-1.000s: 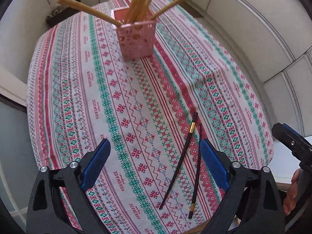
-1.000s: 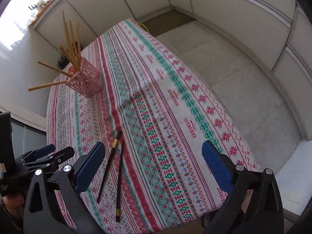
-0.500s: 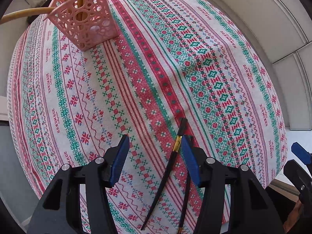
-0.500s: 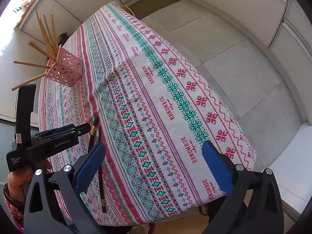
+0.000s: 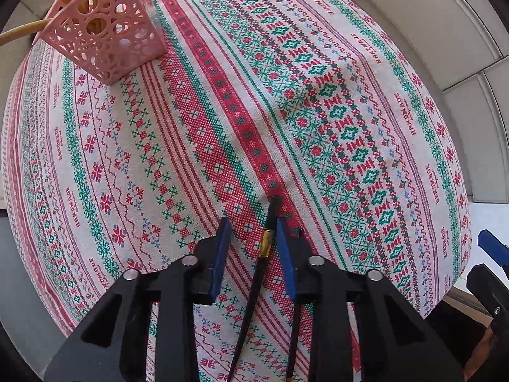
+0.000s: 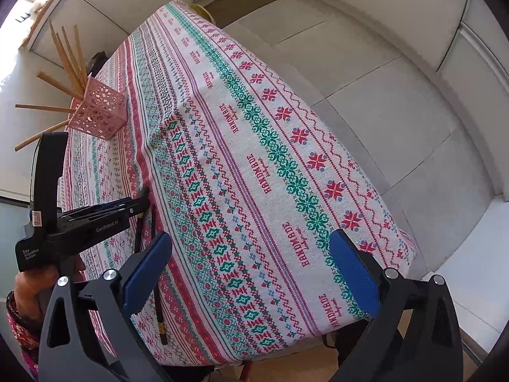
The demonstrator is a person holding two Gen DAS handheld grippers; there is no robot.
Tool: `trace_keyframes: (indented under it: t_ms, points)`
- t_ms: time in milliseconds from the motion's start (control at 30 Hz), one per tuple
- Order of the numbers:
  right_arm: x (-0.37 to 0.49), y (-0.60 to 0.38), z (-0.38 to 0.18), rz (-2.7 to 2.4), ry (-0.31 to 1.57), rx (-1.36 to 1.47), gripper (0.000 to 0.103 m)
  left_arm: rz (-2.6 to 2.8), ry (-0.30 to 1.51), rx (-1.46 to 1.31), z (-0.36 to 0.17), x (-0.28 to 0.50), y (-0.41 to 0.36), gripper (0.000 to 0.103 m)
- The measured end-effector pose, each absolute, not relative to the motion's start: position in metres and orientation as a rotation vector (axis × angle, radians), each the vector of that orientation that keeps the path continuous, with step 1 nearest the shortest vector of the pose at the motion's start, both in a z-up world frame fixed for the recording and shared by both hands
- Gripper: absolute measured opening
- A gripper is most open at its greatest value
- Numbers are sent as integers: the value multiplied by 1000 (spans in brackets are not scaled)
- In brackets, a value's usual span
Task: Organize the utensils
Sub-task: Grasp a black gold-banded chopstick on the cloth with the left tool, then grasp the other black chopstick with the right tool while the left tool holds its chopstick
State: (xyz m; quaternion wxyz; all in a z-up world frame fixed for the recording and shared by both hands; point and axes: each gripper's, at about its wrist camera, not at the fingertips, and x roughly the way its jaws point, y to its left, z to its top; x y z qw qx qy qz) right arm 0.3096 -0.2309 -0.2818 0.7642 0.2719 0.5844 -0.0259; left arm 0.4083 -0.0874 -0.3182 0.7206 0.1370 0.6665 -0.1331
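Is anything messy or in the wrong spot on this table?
Yes. Two black chopsticks lie loose on the tablecloth, while the wooden ones stand in the pink holder. The left tool is closing around one black chopstick.

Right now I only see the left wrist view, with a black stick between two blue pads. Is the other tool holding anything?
Observer: No. The right tool stands wide open, with only the tablecloth between its pads.
Operator: The second black stick is cut off in my view. Where does it end?
Observer: That black chopstick lies flat, and its gold-banded end is close to the table's near edge.
Operator: And the wooden sticks in the pink basket?
Observer: The pink basket holds wooden chopsticks fanned out. Some are nearly upright and others splay sideways.
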Motion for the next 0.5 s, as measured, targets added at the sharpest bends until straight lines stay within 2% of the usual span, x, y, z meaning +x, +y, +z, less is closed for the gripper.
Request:
trace_keyframes:
  t_ms: [33,200,300,500]
  points:
    - [310,-229,-282,-51,1272,589,96,-293,1469,304,-318,408,-85,7]
    - [312,-210,-284,-15,1291,573,96,-287,1464,266,-312,398,-66,6]
    - [317,-189,-285,22,1306,545,92,-272,1449,243,-301,394,-48,6]
    - [336,-131,-291,87,1350,419,67,-239,1376,182,-268,384,-11,6]
